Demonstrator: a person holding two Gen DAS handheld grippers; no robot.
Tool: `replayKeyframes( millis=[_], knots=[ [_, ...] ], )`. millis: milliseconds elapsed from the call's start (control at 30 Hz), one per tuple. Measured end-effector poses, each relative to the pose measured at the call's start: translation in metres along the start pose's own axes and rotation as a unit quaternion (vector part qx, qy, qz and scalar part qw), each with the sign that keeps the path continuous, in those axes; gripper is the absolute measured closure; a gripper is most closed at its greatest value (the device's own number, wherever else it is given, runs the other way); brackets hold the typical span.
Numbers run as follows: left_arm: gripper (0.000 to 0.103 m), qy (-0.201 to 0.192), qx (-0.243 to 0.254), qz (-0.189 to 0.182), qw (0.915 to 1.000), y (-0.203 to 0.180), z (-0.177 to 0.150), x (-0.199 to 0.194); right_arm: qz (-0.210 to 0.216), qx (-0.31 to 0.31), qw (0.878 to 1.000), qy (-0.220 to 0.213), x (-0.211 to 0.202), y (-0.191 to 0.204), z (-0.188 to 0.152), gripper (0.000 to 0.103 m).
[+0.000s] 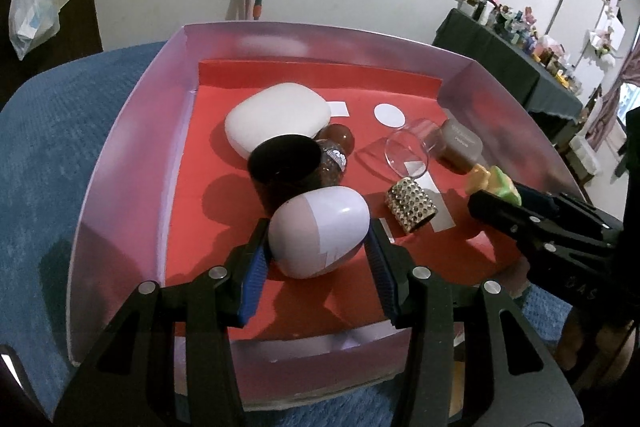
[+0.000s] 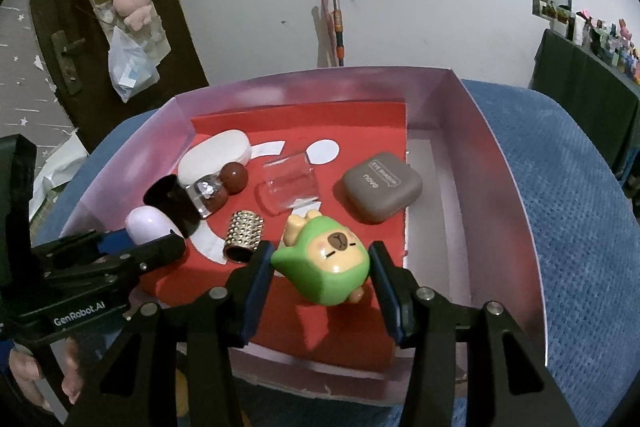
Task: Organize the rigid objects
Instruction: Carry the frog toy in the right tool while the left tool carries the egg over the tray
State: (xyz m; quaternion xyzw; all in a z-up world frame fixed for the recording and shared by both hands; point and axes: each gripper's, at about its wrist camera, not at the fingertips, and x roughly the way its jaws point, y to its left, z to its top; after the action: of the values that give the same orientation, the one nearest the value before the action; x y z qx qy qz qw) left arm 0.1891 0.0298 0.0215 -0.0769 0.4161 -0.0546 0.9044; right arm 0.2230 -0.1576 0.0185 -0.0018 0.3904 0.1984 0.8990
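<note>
Pale egg-shaped case [image 1: 318,231] clamped between the left hand-held gripper [image 1: 318,255] pads, green capybara figurine [image 2: 324,263] likewise pinched in the right hand-held gripper [image 2: 322,279] (both over the red-lined tray [image 2: 496,163]).

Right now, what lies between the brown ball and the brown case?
The clear glass, lying on its side, sits between them. Both wrist views show it.

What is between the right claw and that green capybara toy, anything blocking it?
Nothing visible. The green capybara toy already sits between the right claw's pads. The studded gold cylinder stands just left of it, outside the claw.
</note>
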Motion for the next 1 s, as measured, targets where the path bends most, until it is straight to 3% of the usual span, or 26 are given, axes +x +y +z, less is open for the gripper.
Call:
replayKeyframes(
  millis=[1000],
  knots=[
    [0.059, 0.007, -0.017, -0.007, 0.9998, 0.007, 0.003, 0.006, -0.012, 0.004, 1.0, -0.003, 0.017, -0.002, 0.005, 0.052]
  ],
)
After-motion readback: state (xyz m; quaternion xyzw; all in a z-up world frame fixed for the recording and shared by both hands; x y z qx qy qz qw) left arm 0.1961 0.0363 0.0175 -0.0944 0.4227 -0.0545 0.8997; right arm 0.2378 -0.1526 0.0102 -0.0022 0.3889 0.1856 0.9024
